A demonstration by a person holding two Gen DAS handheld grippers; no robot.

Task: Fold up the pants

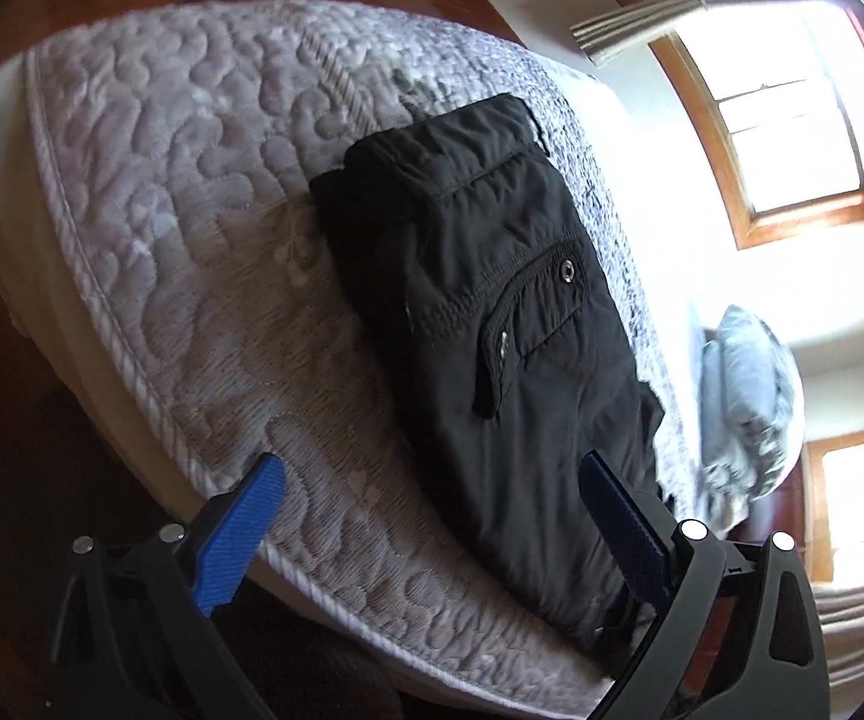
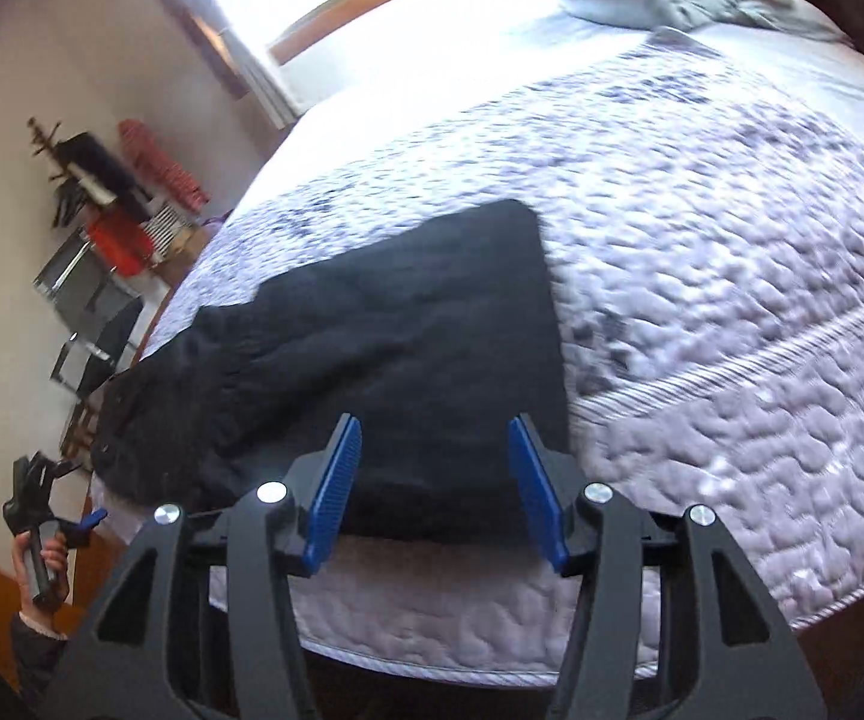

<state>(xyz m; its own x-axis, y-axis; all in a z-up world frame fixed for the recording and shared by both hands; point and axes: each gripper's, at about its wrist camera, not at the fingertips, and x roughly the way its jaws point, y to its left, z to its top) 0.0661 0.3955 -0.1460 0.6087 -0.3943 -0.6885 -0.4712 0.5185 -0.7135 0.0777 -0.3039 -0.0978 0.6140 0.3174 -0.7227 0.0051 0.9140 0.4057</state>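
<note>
Black pants (image 1: 480,312) lie folded in a long stack on the quilted grey mattress (image 1: 180,228), pocket side up. In the right wrist view the pants (image 2: 384,348) lie just beyond my fingers. My left gripper (image 1: 432,498) is open and empty above the near end of the pants. My right gripper (image 2: 435,450) is open and empty over the pants' near edge. The left gripper also shows in the right wrist view (image 2: 81,525), held in a hand at the far left.
The mattress edge (image 2: 462,630) runs close below my right gripper. A pale blue pillow pile (image 1: 744,396) lies at the far end of the bed. Windows (image 1: 792,108) line the wall. A rack with clothes and chairs (image 2: 102,228) stands beside the bed.
</note>
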